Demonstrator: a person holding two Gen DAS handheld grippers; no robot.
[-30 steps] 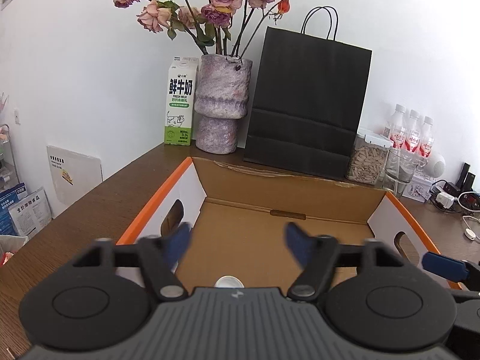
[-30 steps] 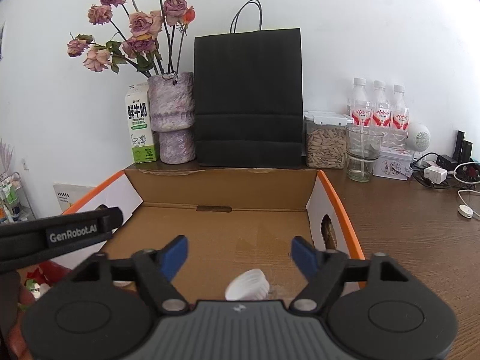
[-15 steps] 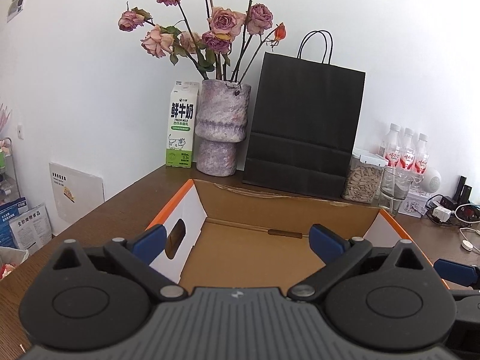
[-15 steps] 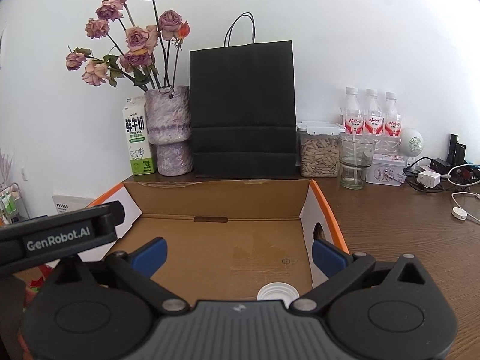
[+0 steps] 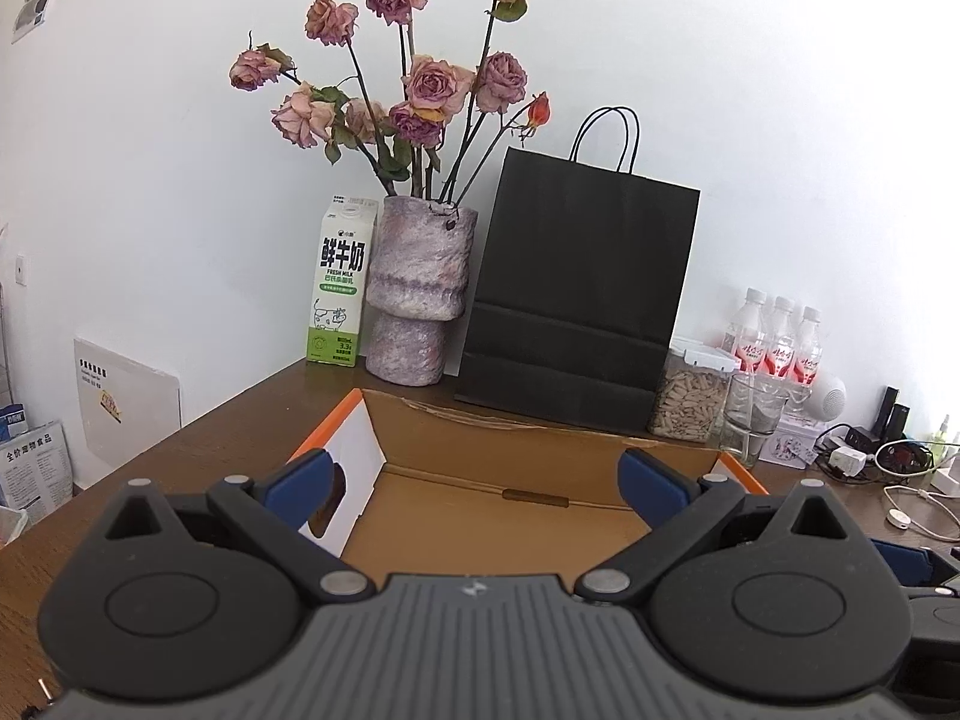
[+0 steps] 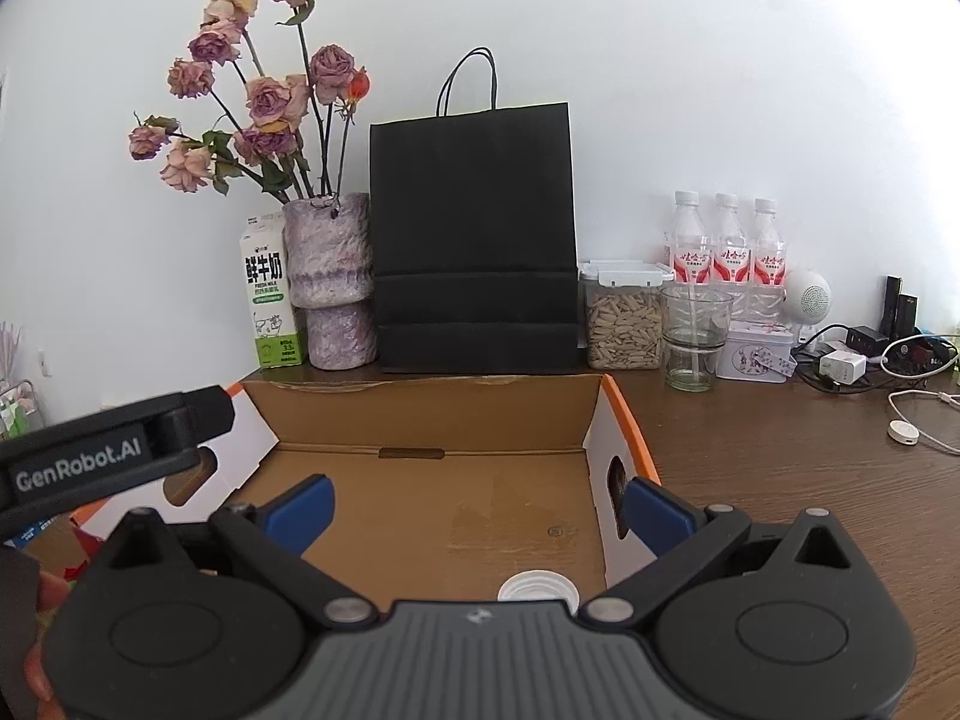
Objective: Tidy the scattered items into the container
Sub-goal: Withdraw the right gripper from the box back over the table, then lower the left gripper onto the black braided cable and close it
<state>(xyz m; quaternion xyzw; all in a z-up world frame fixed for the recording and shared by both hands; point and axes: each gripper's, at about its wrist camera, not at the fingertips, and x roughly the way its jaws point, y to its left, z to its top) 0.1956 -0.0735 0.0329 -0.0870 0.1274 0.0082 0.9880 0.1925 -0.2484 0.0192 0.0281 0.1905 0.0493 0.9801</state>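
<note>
An open cardboard box (image 5: 540, 450) (image 6: 420, 408) with orange edges and white side walls lies on the brown table. A white cap-like lid (image 6: 538, 588) rests on the box floor, close under my right gripper (image 6: 477, 504). That gripper hangs over the box's near part, open wide, with nothing between its blue pads. My left gripper (image 5: 477, 486) also stands open and empty over the near left of the box; the box floor beneath it is mostly hidden by its body. The left gripper's black arm (image 6: 108, 450) shows at the left of the right wrist view.
Against the wall stand a milk carton (image 5: 339, 291), a vase of dried roses (image 5: 417, 294), a black paper bag (image 5: 576, 288), a seed jar (image 6: 624, 324), a glass (image 6: 693, 336), three bottles (image 6: 726, 240) and a tin. Chargers and cables (image 6: 888, 372) lie at the right.
Both grippers opened wide. The white lid dropped from the right gripper onto the box floor. The left view tilted up and the white piece under it is out of sight.
</note>
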